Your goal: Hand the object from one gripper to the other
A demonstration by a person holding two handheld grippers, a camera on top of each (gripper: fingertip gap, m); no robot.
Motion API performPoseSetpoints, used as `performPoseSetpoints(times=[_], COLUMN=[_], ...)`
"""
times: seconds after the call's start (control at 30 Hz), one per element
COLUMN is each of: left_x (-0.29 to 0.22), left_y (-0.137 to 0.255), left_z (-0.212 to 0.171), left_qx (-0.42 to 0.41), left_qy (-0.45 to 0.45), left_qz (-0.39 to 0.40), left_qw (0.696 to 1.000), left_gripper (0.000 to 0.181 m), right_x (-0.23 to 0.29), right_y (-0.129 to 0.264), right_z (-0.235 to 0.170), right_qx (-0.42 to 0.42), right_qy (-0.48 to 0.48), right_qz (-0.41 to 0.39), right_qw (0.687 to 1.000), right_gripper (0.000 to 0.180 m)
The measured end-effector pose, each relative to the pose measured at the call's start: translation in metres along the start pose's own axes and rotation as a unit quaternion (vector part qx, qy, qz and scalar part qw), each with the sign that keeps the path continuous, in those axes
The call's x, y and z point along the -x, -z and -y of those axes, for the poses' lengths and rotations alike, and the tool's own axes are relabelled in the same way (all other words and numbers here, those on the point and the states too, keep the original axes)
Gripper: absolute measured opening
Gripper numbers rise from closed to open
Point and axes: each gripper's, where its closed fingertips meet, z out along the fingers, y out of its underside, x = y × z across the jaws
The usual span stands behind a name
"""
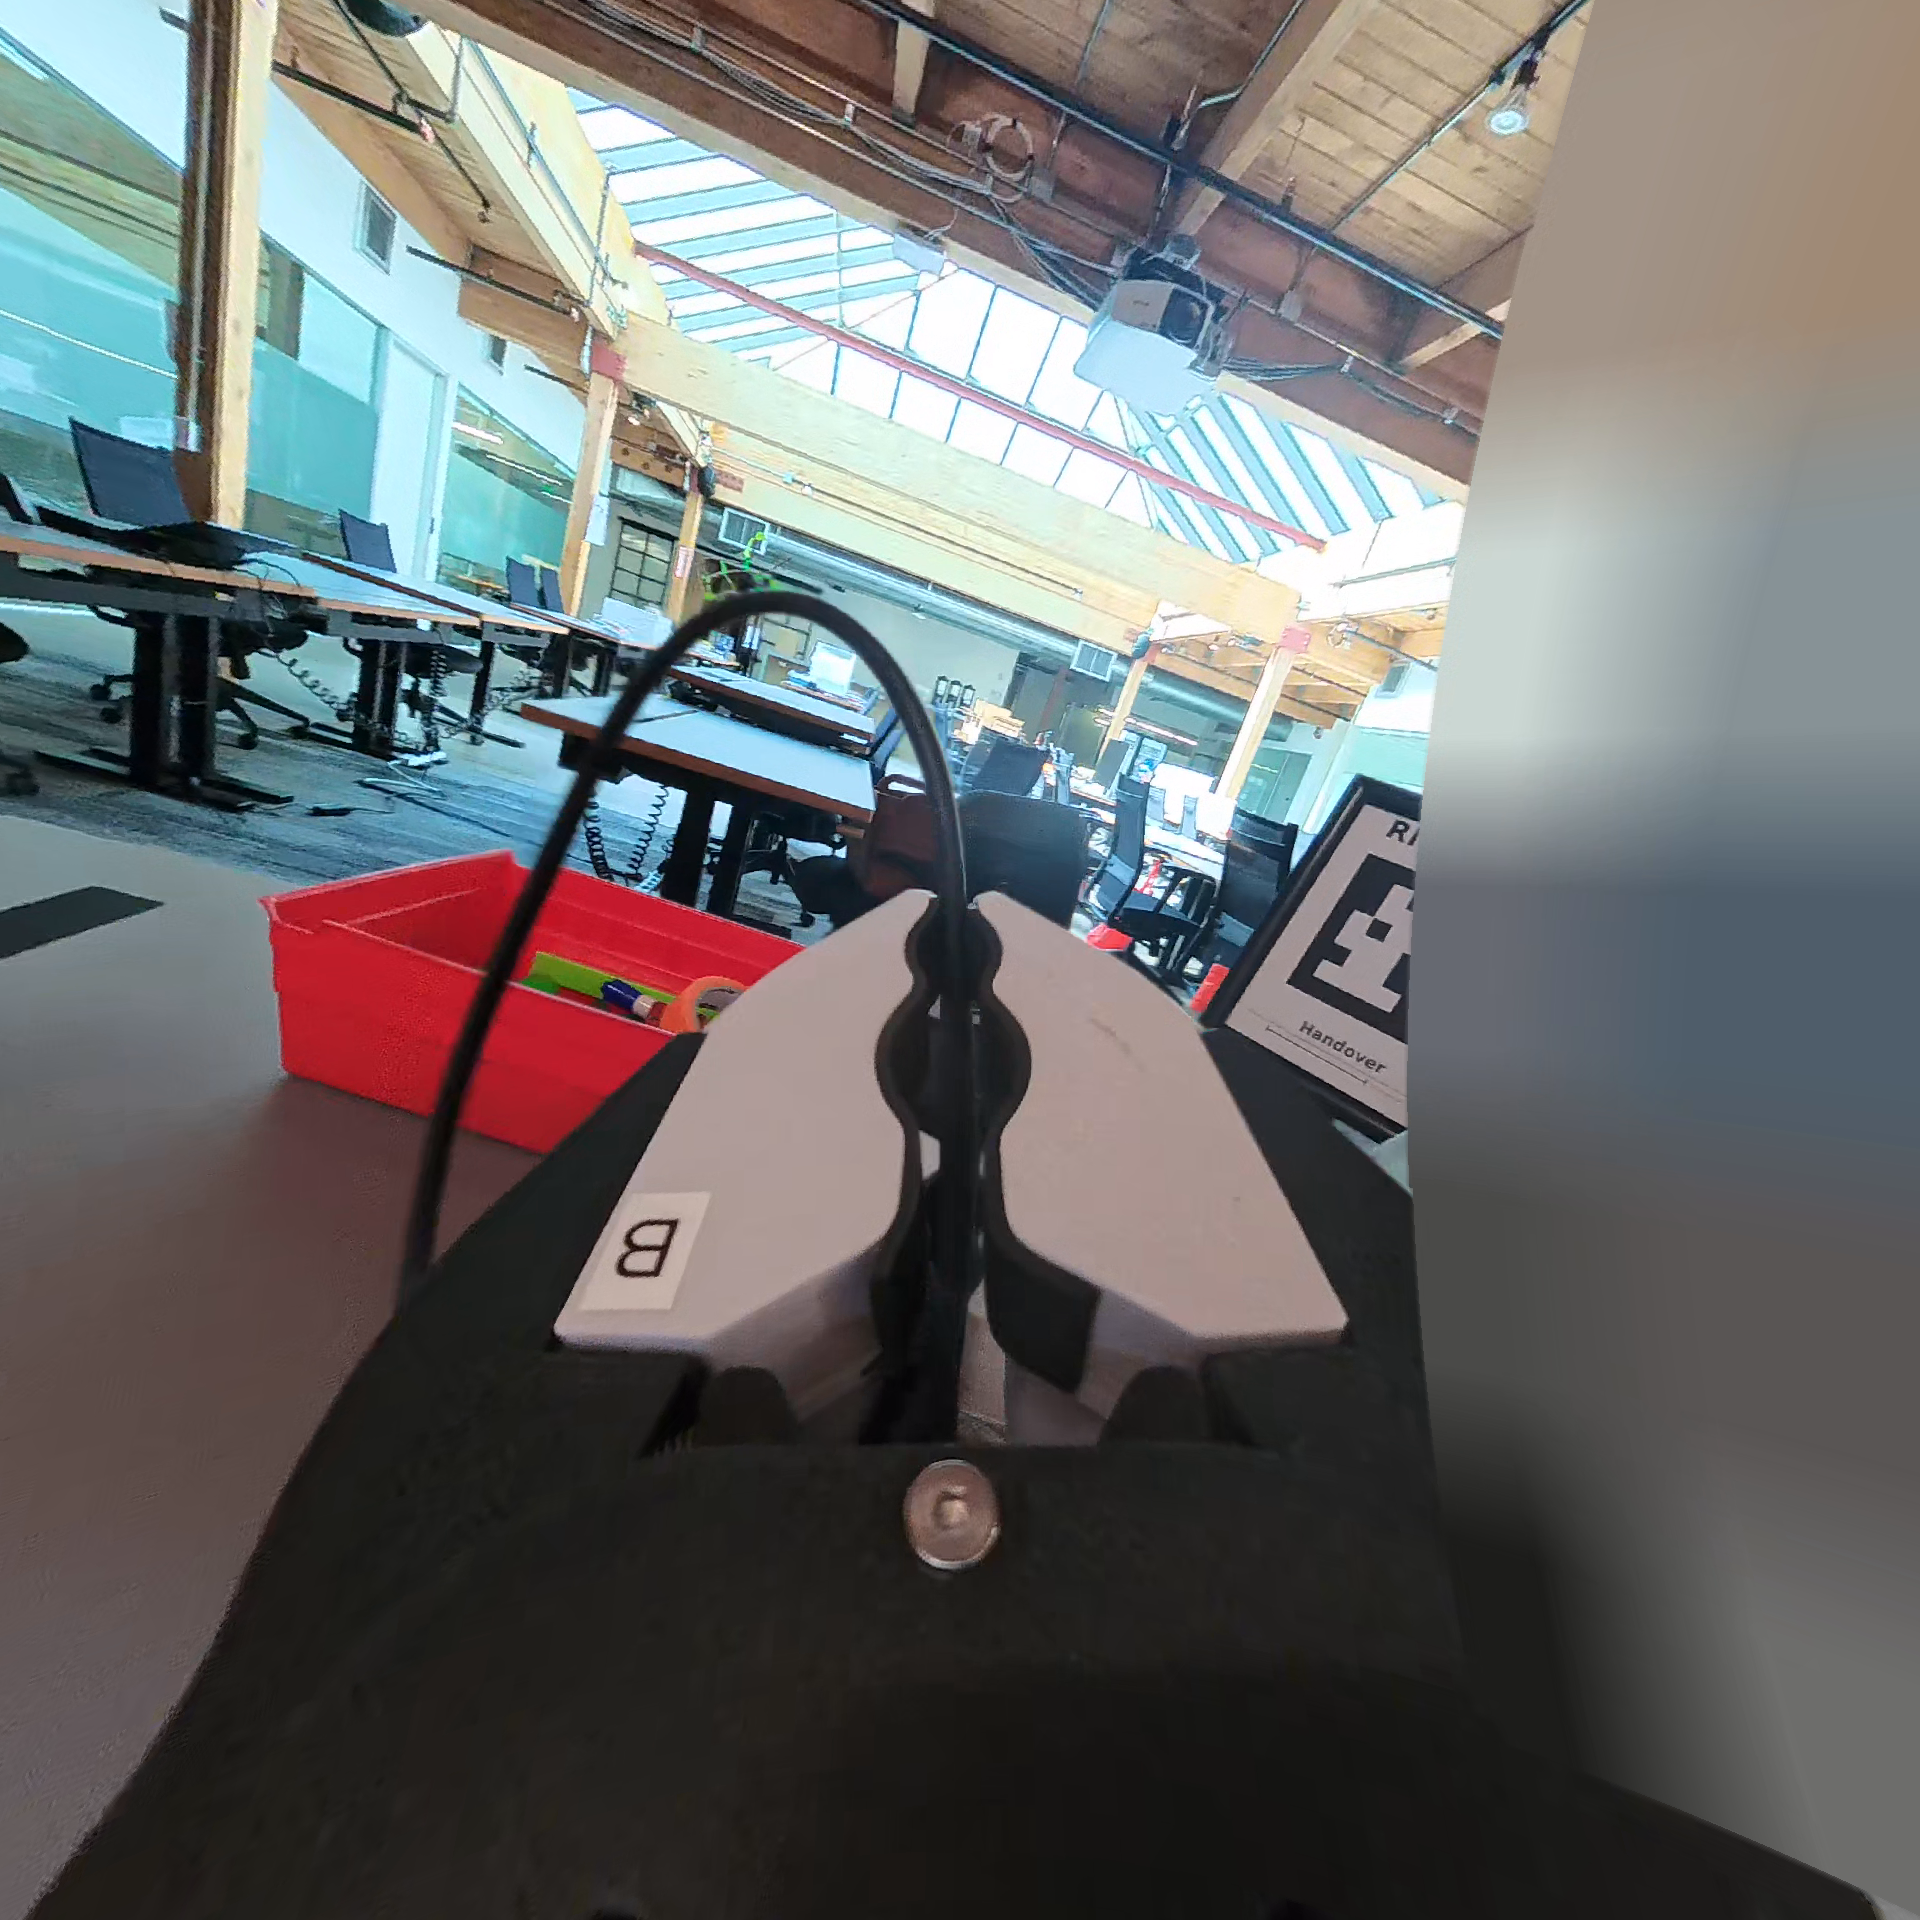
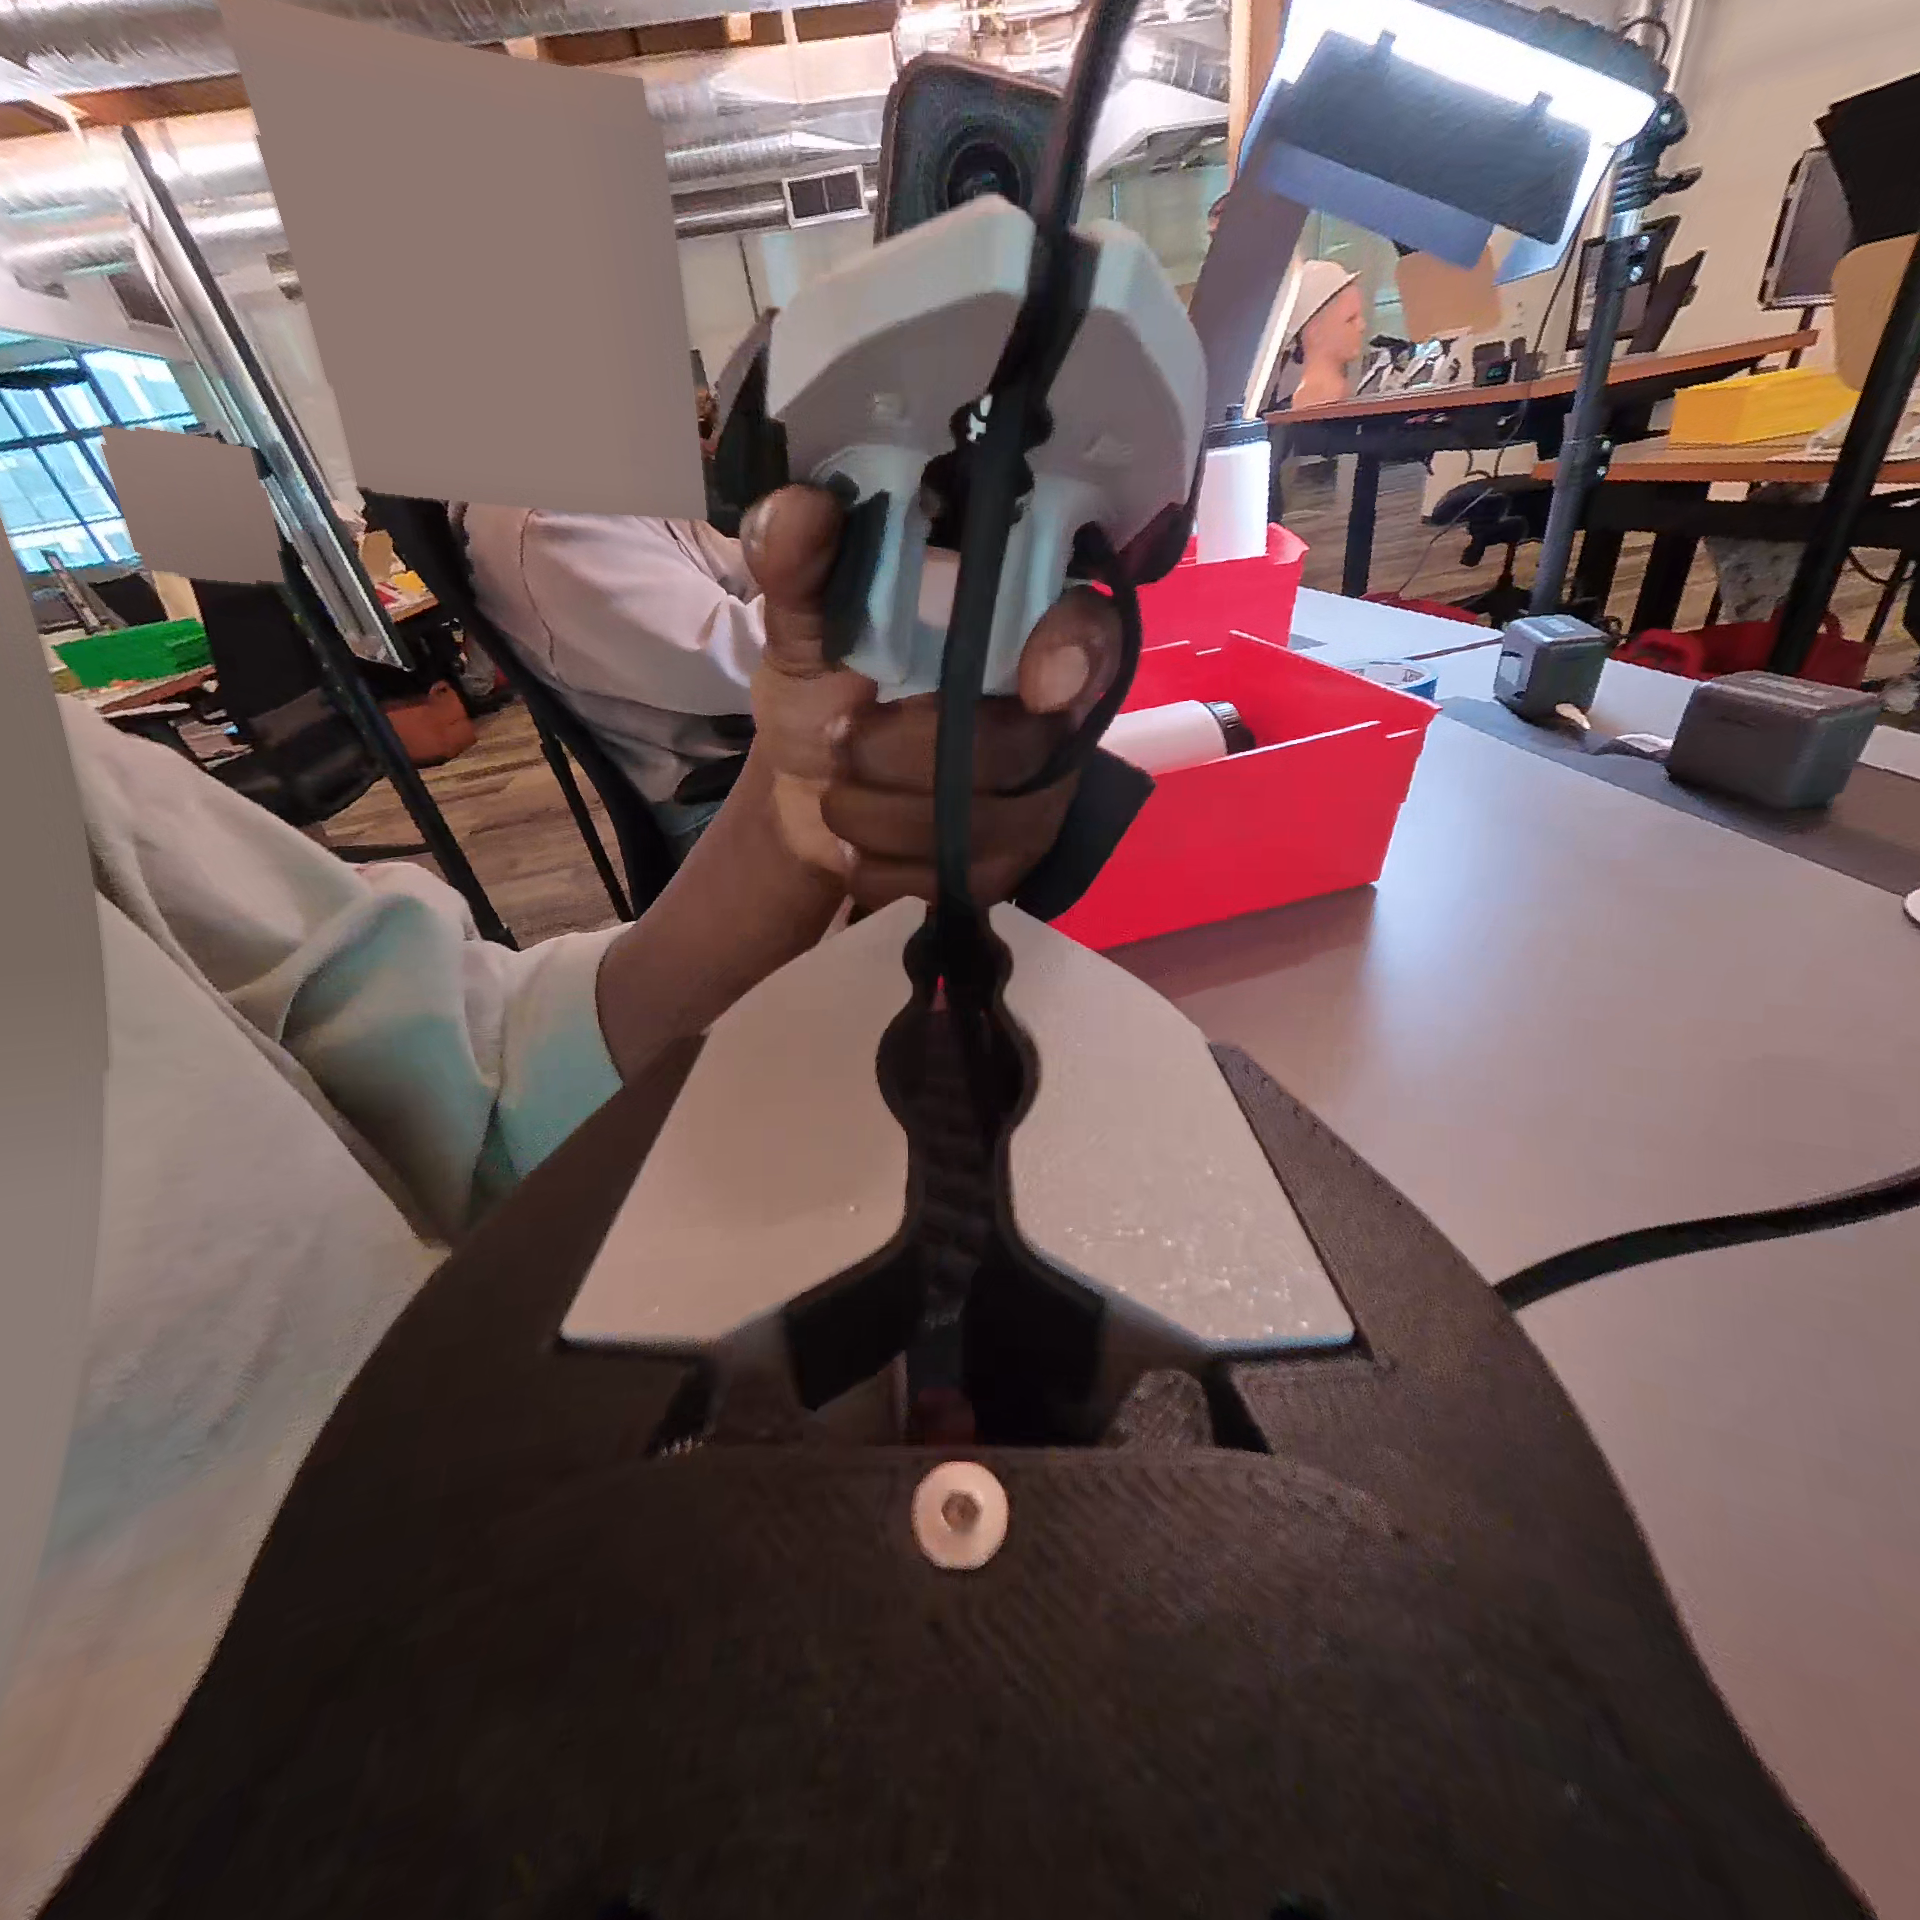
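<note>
Left side: the left gripper (image 1: 951,920), grey-fingered on a black body, is closed on the thin black flexible cable (image 1: 665,686), which arches up and over to the left above the grey table (image 1: 156,1195). A red plastic bin (image 1: 416,997) holding small coloured items stands beyond it, well apart.

Right side: the right gripper (image 2: 956,920) is likewise closed on the same cable (image 2: 961,665). In the right wrist view the left gripper (image 2: 1023,312) faces it from above, with the cable running taut between the two. Both hold it at once; the transfer is judged mid-exchange.

Risk: the cable is thin and slippery-looking. If the giving side releases while the receiving grip sits only at the fingertips, it may slide out; pulling apart while both are clamped would strain it.

Pose: the person's hand (image 2: 914,790) grips the left tool's handle, raised off the table and tilted towards the right tool.
</note>
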Motion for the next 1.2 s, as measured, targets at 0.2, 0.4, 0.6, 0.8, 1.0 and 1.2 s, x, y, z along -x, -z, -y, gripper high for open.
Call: performPoseSetpoints(times=[0.2,0.4,0.6,0.8,1.0,1.2], left_x=[0.010,0.015,0.025,0.016,0.012,0.008], left_y=[0.010,0.023,0.010,0.005,0.009,0.004], left_z=[0.007,-0.043,-0.090,-0.075,-0.036,-0.020], left_qx=[-0.013,0.050,0.136,0.107,0.061,0.071], left_qy=[-0.023,-0.041,-0.107,-0.089,-0.052,-0.055], left_qz=[0.037,0.082,0.128,0.092,0.074,0.065], left_qw=[0.999,0.995,0.977,0.986,0.994,0.994], left_gripper=[0.043,0.051,0.017,0.006,0.005,0.006], right_x=[0.001,-0.014,-0.013,-0.018,-0.016,-0.015], right_y=[0.011,0.030,0.036,0.044,0.044,0.033], right_z=[0.018,0.045,0.063,0.070,0.017,-0.028], right_qx=[-0.016,-0.048,-0.073,-0.095,-0.012,0.090], right_qy=[-0.008,-0.023,-0.035,-0.027,-0.024,0.051], right_qz=[0.000,-0.034,-0.028,-0.044,-0.045,-0.072], right_qw=[1.000,0.998,0.996,0.994,0.999,0.992], right_gripper=[0.005,0.006,0.005,0.012,0.037,0.019])
